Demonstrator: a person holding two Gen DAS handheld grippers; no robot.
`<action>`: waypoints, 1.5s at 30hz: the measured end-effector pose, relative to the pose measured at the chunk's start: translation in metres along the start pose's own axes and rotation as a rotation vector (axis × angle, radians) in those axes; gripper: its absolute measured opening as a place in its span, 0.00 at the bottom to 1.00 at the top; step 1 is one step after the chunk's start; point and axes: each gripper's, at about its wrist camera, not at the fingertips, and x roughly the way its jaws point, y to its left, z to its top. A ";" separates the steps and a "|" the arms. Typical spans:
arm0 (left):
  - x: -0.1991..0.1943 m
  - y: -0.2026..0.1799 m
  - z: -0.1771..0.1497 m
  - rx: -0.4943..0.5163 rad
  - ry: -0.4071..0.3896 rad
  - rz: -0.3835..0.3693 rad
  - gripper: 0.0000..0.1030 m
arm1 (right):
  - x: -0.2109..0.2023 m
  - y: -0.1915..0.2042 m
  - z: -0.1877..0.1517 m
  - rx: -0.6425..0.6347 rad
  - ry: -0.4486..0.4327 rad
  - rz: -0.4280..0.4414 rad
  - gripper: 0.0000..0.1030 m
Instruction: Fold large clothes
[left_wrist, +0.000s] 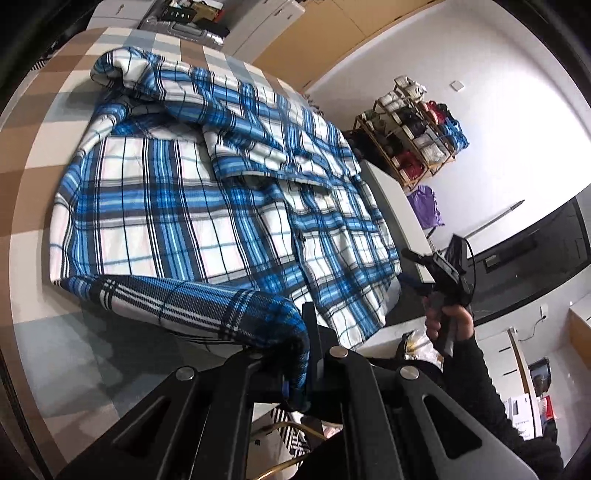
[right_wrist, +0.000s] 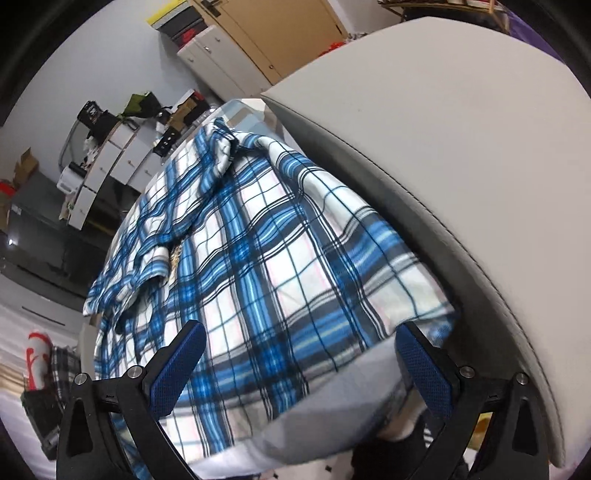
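A large blue, white and black plaid shirt (left_wrist: 192, 199) lies spread on the checked bed (left_wrist: 55, 155). My left gripper (left_wrist: 295, 373) is shut on the end of a sleeve (left_wrist: 207, 306), held just above the near edge of the shirt. My right gripper (left_wrist: 417, 273) shows in the left wrist view, off the right side of the bed, held by a hand in a black sleeve. In the right wrist view the shirt (right_wrist: 258, 258) fills the middle and my right gripper (right_wrist: 299, 362) is open, its blue pads (right_wrist: 177, 369) wide apart above the shirt's hem.
A grey padded headboard (right_wrist: 461, 166) runs close along the right of the right wrist view. A wooden rack with folded items (left_wrist: 417, 125) and purple cloth (left_wrist: 424, 206) stand by the wall. White cabinets (right_wrist: 122, 158) and boxes stand beyond the bed.
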 end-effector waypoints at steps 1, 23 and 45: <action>0.000 0.000 -0.001 -0.001 0.005 0.002 0.00 | 0.003 0.001 0.001 -0.001 -0.004 -0.008 1.00; 0.004 0.011 -0.005 -0.023 0.032 0.064 0.00 | -0.022 0.002 -0.014 -0.075 -0.157 -0.024 0.02; -0.003 0.024 0.003 -0.059 0.032 0.058 0.00 | -0.043 -0.032 -0.033 0.058 0.036 -0.089 0.53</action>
